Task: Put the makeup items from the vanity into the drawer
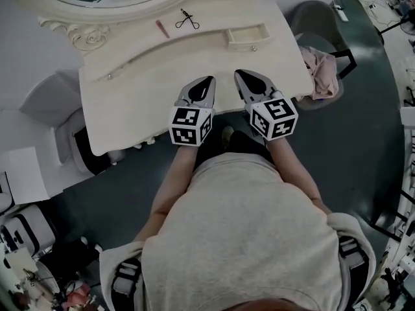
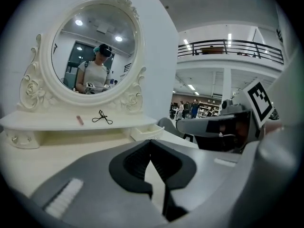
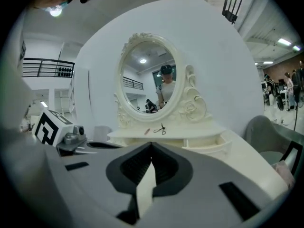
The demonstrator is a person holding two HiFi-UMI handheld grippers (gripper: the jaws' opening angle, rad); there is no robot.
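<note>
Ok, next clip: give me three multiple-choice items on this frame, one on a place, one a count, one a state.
1. How does the small cream drawer stand? A) shut B) pulled open C) removed
2. Where does the black metal eyelash curler lie? A) on the cream vanity's upper shelf B) inside that drawer C) on the floor
3. How many makeup items lie on that shelf? A) one B) four C) two
Key: 1 B, its front juts out from the shelf; 2 A, it lies beside the small pink stick; 3 C, only curler and stick.
</note>
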